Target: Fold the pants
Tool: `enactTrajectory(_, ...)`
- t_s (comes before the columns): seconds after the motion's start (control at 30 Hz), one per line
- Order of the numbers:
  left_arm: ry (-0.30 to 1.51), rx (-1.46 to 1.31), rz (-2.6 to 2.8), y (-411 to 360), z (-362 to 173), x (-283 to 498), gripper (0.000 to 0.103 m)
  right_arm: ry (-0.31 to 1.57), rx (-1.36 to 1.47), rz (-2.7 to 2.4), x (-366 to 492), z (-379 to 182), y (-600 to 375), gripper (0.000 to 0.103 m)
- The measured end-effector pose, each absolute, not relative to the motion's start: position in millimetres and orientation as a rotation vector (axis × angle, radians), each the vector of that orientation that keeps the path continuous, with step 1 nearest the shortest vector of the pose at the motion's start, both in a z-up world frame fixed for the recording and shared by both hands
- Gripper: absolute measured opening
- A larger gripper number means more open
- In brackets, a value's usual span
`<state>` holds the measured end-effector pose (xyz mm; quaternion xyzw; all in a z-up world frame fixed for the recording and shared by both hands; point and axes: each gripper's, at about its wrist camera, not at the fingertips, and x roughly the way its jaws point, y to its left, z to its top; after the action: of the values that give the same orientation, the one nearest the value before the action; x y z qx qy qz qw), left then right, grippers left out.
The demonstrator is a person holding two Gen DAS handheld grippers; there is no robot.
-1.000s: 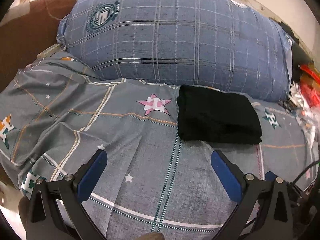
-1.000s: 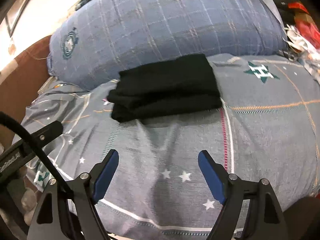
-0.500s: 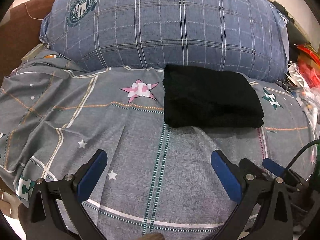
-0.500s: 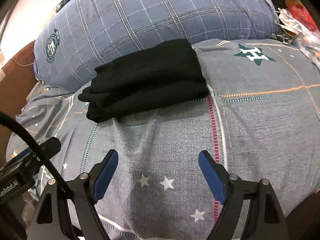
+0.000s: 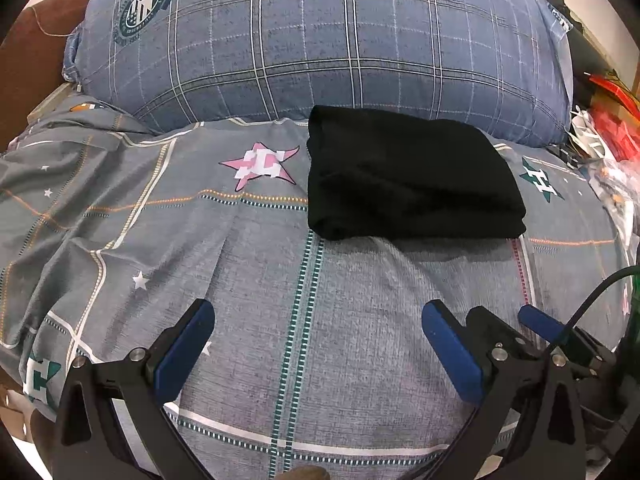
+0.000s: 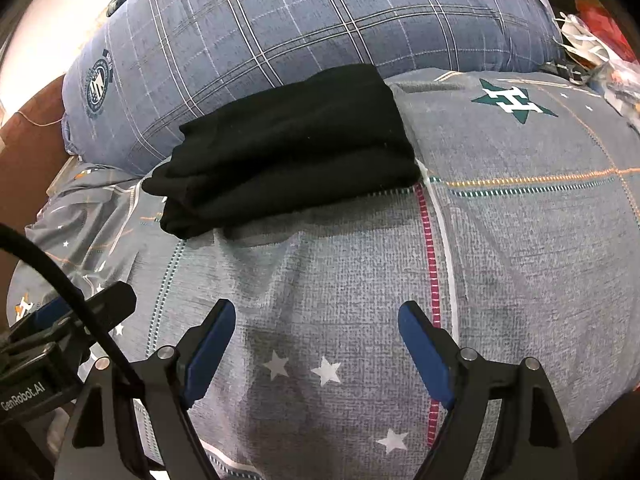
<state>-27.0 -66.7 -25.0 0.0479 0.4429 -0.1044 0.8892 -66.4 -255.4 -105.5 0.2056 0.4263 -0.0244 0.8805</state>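
Note:
The black pants (image 5: pixel 408 176) lie folded into a thick rectangle on the grey patterned bedsheet (image 5: pixel 260 280), just in front of a big blue plaid pillow (image 5: pixel 320 44). In the right wrist view the same pants (image 6: pixel 288 152) sit ahead and slightly left, with the stacked folds showing at their left end. My left gripper (image 5: pixel 318 316) stands open over bare sheet, well short of the pants and to their left. My right gripper (image 6: pixel 316 316) is open too, nothing between its blue pads, hovering over the sheet in front of the pants.
The blue plaid pillow (image 6: pixel 312 24) blocks the far side. Red and white clutter (image 5: pixel 604 132) lies at the right edge of the bed. A brown headboard or wall (image 5: pixel 36 60) is at the far left. The right gripper's body and cable (image 5: pixel 560 344) show beside the left gripper.
Both grippers have sunk toward the sheet and tilted, so the pants and pillow look nearer and larger. The pants have not moved. Both jaws stayed wide.

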Motion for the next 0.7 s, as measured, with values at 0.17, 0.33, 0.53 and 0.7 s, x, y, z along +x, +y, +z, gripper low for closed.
enactTrajectory(0.17, 0.928, 0.094, -0.225, -66.2, -25.2, -27.0, 0.103, 0.887, 0.429, -0.049, -65.0, -105.8, -254.8, 0.088)
enactTrajectory(0.33, 0.933, 0.091, -0.23, -66.9, -26.1, -27.6, 0.103, 0.886, 0.431, -0.06, -66.9, -106.3, -256.5, 0.088)
enactTrajectory(0.53, 0.939, 0.089, -0.229, -66.7, -27.7, -27.9, 0.103, 0.88, 0.44, -0.08, -69.5, -107.2, -262.5, 0.088)
enactTrajectory(0.7, 0.954, 0.096, -0.249, -69.3, -29.8, -28.6, 0.103, 0.873, 0.447, -0.077, -70.5, -109.7, -264.3, 0.088)
